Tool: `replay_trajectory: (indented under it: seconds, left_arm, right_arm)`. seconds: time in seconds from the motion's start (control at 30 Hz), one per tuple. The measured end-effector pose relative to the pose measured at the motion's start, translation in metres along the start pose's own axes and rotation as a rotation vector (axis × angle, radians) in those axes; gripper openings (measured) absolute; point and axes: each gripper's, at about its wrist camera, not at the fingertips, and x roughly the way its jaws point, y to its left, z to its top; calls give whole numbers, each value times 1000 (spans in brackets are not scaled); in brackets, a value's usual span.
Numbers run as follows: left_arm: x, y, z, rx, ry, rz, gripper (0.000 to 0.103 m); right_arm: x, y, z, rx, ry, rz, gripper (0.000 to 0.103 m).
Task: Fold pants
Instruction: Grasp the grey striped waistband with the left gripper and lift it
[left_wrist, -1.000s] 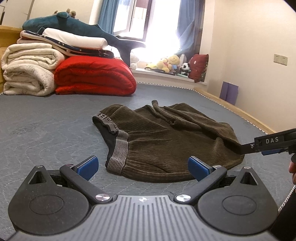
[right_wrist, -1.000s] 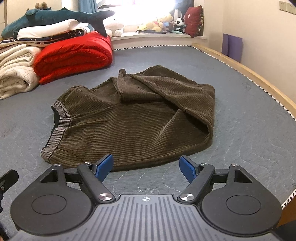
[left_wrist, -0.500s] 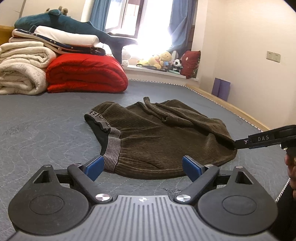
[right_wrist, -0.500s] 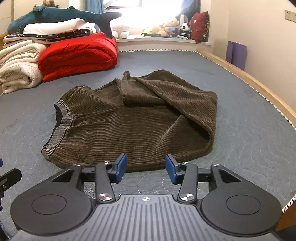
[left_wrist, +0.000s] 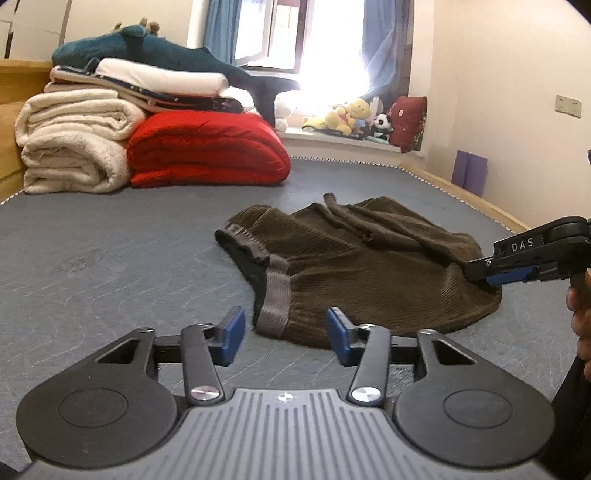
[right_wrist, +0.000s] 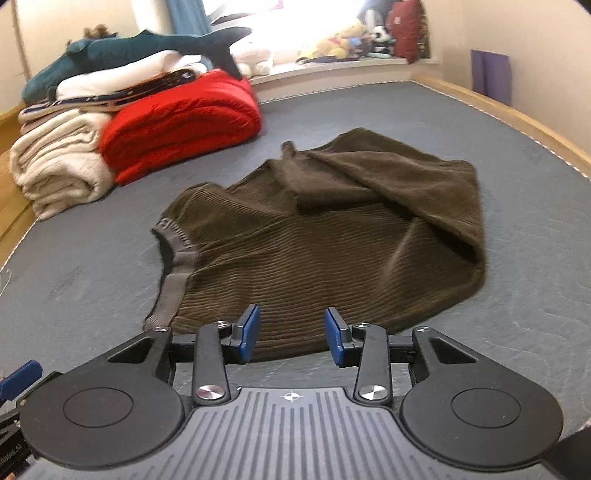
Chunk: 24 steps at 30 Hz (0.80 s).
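Brown corduroy pants (left_wrist: 362, 266) lie folded over on a grey-blue mattress (left_wrist: 110, 266), grey waistband (left_wrist: 275, 291) toward me; they also show in the right wrist view (right_wrist: 325, 236). My left gripper (left_wrist: 284, 336) is open and empty, just short of the waistband's near corner. My right gripper (right_wrist: 291, 334) is open and empty, its blue pads over the pants' near edge. In the left wrist view the right gripper (left_wrist: 480, 275) shows from the side at the pants' right edge.
Folded cream blankets (left_wrist: 74, 147), a red quilt (left_wrist: 207, 151) and a plush shark (left_wrist: 155, 51) are stacked at the far left. Plush toys (left_wrist: 347, 114) line the windowsill. The mattress's wooden edge (left_wrist: 476, 203) runs along the right wall.
Both grippers have narrowed their jaws from wide open and moved closer to the pants' near edge. The right wrist view has swung left. The pants have not moved.
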Motion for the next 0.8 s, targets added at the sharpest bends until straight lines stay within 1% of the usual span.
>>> replay_trajectory:
  seconds: [0.03, 0.1, 0.13, 0.2, 0.27, 0.3, 0.33, 0.37, 0.43, 0.47, 0.57, 0.6, 0.67, 0.73, 0.8]
  left_arm:
    - [1, 5, -1, -8, 10, 2, 43]
    - [9, 14, -6, -29, 37, 0, 38]
    - [14, 18, -9, -37, 48, -2, 33]
    - [28, 24, -18, -45, 73, -3, 30]
    - [48, 31, -26, -77, 131, 11, 25]
    - [58, 36, -26, -116, 169, 16, 23]
    - [65, 42, -24, -157, 183, 4, 23]
    - [69, 47, -22, -184, 181, -15, 23]
    - [75, 55, -17, -208, 171, -42, 23]
    - [79, 61, -17, -234, 180, -57, 23]
    - [97, 80, -18, -360, 221, -124, 23]
    - [103, 85, -17, -386, 222, -136, 24]
    - [122, 94, -12, -434, 220, -156, 29]
    - [147, 103, -9, -482, 230, -184, 43]
    - [177, 113, -8, -527, 256, -207, 50]
  right_arm:
    - [1, 4, 0, -15, 0, 5, 35]
    - [2, 11, -1, -52, -5, 9, 26]
    - [2, 12, -1, -70, -10, 10, 24]
    - [-1, 14, -1, -101, -23, 12, 21]
    - [-3, 11, -1, -126, -35, 3, 20]
    - [-3, 7, -2, -136, -39, -6, 20]
    - [-4, 4, -2, -143, -41, -16, 21]
    - [-4, -1, -3, -143, -38, -25, 21]
    - [-3, -14, -4, -121, -14, -35, 21]
    - [-3, -23, -3, -101, 0, -31, 21]
    - [-6, -41, -6, -61, 21, -28, 21]
    - [-8, -48, -7, -45, 29, -25, 21]
    - [-11, -59, -7, -13, 40, -17, 21]
    - [-14, -69, -5, 23, 45, -1, 21]
    - [-17, -76, -3, 49, 46, 16, 21]
